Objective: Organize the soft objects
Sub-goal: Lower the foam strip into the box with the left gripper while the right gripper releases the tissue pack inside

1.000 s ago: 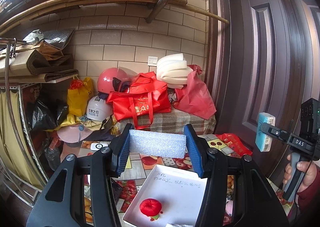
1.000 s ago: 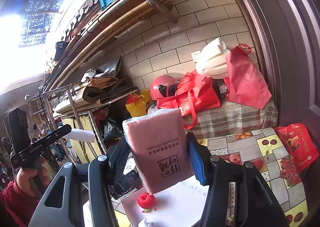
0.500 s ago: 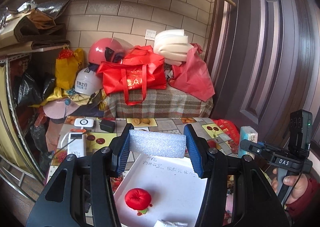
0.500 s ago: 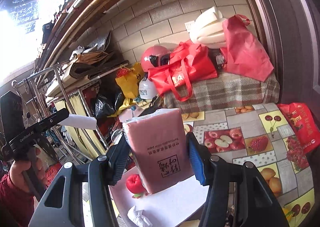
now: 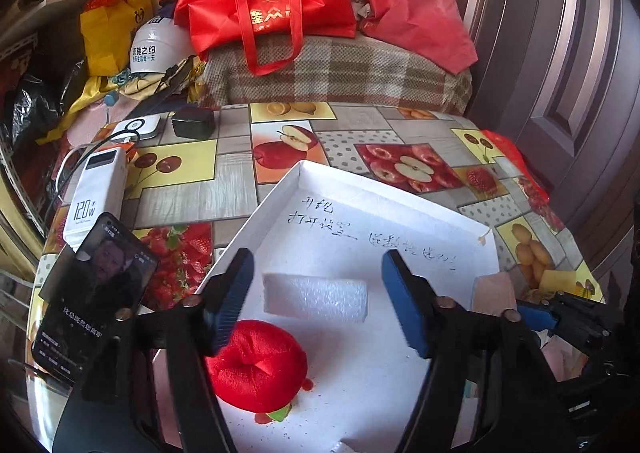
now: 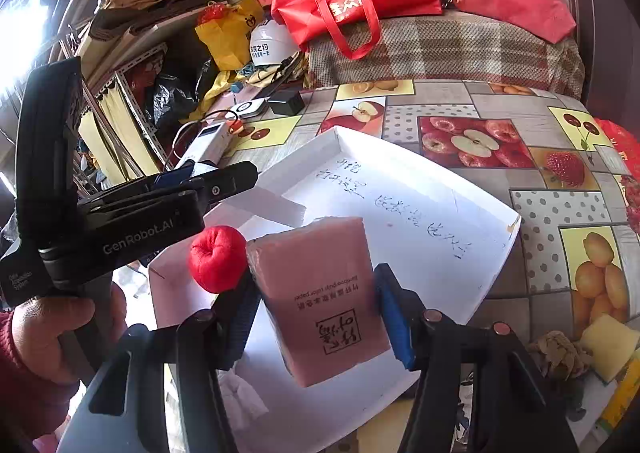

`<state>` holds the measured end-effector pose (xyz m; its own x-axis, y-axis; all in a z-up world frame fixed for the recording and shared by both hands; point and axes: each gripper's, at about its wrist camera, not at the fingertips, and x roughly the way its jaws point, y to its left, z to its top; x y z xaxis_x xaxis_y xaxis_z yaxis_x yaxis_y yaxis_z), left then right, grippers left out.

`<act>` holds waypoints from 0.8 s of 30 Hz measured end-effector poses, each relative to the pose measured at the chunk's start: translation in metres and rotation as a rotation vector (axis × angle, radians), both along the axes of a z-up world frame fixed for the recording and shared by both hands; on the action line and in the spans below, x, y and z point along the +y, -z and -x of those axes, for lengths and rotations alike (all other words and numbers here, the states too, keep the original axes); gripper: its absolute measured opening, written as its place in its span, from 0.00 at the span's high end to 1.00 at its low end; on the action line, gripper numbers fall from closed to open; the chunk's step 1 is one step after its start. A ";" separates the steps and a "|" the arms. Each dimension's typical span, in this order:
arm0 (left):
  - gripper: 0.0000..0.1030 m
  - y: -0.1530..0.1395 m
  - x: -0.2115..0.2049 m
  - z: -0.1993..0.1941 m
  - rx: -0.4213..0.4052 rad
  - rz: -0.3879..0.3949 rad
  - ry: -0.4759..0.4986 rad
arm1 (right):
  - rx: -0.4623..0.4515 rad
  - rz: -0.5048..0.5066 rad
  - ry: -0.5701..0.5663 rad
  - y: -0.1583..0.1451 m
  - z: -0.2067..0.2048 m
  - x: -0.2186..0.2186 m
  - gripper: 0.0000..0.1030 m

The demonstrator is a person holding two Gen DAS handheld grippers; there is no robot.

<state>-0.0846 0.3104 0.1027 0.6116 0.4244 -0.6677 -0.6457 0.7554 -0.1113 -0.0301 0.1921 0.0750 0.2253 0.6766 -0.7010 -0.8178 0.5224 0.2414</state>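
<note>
Only the right wrist view shows the person's hand (image 6: 56, 327) at lower left. In the shallow white cardboard tray (image 5: 472, 221) lie a white foam block (image 5: 315, 296) and a red plush apple (image 5: 256, 367). The left gripper (image 5: 316, 303) is spreading clear of the foam; the right gripper (image 6: 316, 313) is opening around the pink tissue pack (image 6: 320, 293), which shows a gap at its right pad.

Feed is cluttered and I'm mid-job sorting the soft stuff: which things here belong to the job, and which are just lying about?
Job:
- white tray
- foam block, lying in the tray between the opening left tongs
- red plush apple
- pink tissue pack, between the opening right tongs

Lying about:
- power bank
- phone
- red bag
- helmets
</note>
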 end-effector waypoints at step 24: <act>0.00 -0.049 -0.033 0.063 -0.068 -0.080 -0.118 | -0.291 -0.219 0.245 -0.100 0.034 -0.102 0.00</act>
<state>-0.1474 0.2779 0.1515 0.5967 0.5460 -0.5881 -0.7237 0.6827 -0.1004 -0.0637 0.0896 0.1748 0.5647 0.7042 -0.4304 -0.7265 0.6716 0.1457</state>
